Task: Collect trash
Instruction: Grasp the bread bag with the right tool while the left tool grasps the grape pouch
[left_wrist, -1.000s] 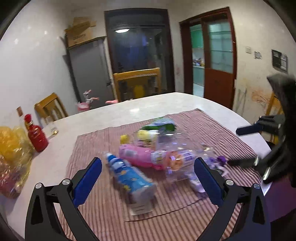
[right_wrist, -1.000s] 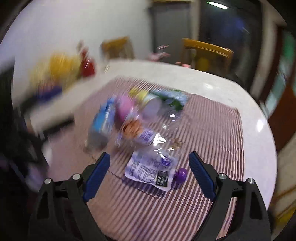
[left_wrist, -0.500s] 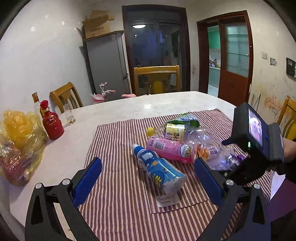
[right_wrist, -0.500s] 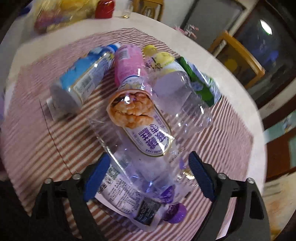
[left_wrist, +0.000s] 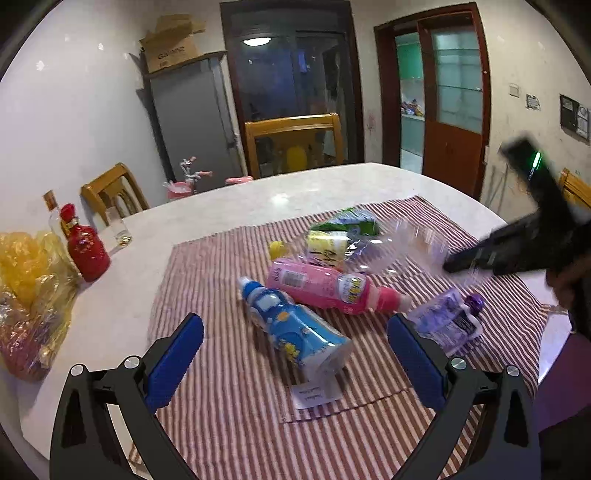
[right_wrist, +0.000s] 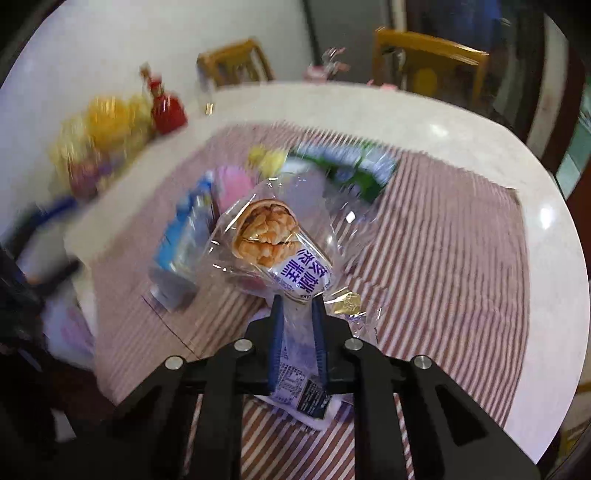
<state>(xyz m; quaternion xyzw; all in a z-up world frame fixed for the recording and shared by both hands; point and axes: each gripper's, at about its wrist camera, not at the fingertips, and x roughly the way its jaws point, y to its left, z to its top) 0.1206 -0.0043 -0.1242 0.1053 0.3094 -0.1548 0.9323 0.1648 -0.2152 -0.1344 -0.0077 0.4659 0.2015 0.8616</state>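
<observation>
My right gripper (right_wrist: 297, 314) has just been closing and now pinches the clear walnut-cake wrapper (right_wrist: 271, 236), lifted clear of the striped cloth (right_wrist: 443, 258), so I judge the first piece of trash is in hand. My left gripper (left_wrist: 295, 354) hangs wide with nothing between its pads. Ahead of it lies the blue bottle (left_wrist: 295, 325), then the pink bottle (left_wrist: 325, 286), with the purple pouch (left_wrist: 447, 321) to the right. Farther off, the green packet (left_wrist: 347, 225); far left, a red bottle (left_wrist: 85, 247). Nothing blocks them.
</observation>
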